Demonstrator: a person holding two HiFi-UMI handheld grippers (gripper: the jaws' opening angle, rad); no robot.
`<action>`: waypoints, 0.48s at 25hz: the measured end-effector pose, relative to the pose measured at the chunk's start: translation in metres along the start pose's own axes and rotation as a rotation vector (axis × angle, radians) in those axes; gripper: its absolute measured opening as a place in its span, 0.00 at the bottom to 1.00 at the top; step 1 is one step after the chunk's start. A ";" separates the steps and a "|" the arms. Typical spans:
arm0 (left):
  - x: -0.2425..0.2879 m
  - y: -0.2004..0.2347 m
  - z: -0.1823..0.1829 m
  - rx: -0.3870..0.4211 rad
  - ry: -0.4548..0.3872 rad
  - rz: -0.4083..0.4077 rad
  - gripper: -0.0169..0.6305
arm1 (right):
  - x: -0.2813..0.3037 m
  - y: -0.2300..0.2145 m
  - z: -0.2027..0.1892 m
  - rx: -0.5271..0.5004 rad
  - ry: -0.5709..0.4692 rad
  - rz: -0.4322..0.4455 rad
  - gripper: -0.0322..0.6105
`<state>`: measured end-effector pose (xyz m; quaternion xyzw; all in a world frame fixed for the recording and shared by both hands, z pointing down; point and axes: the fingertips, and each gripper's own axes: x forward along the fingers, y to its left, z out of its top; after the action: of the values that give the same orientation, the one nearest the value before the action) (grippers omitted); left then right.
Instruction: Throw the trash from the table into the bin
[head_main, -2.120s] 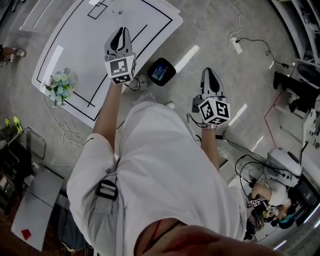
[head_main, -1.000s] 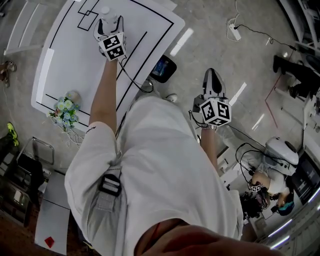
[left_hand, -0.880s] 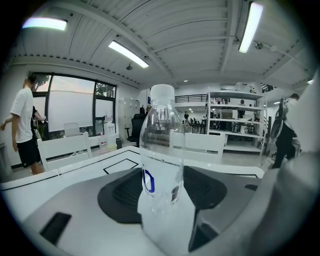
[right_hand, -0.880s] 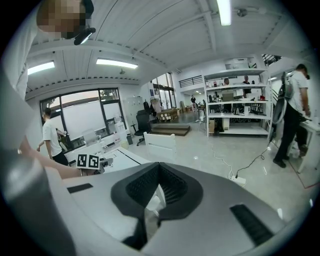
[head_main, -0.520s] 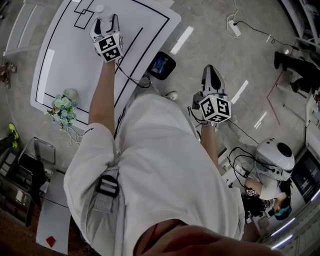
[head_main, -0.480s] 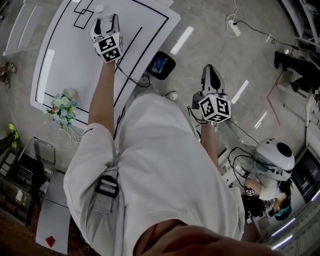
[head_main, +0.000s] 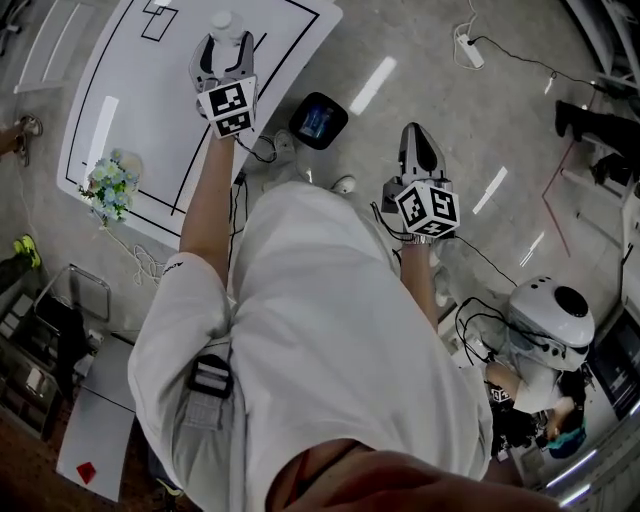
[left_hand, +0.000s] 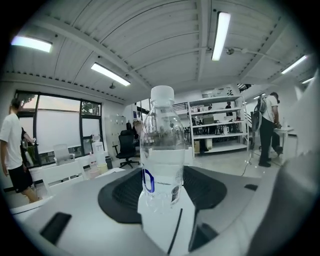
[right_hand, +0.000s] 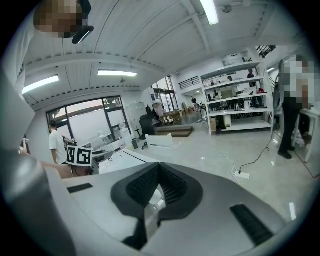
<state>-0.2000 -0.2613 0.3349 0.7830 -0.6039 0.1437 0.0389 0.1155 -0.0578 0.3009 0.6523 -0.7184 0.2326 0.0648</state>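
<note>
My left claw has just been closing and now grips the clear plastic bottle, which stands upright over the white table. My right claw is clenched, empty, over the floor.

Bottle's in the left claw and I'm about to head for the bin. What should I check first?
1. Left claw grip: jaws have just been closing, bottle gripped between them: ok.
2. Cap on: ok.
3. Bottle lifted clear of the table: cannot tell.
4. Bin in sight, on the floor beside the table: ok.
5. Right claw shut and empty: ok.
</note>
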 end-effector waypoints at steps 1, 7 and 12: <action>-0.009 -0.009 0.002 0.001 -0.005 -0.002 0.42 | -0.008 -0.006 -0.002 0.000 -0.004 0.007 0.06; -0.072 -0.078 0.018 -0.016 -0.047 -0.014 0.42 | -0.067 -0.055 -0.012 0.006 -0.027 0.024 0.06; -0.116 -0.144 0.022 -0.045 -0.071 -0.033 0.42 | -0.119 -0.103 -0.029 0.003 -0.018 0.024 0.06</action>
<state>-0.0852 -0.1195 0.2986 0.7963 -0.5952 0.1013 0.0375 0.2257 0.0580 0.3055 0.6458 -0.7264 0.2287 0.0544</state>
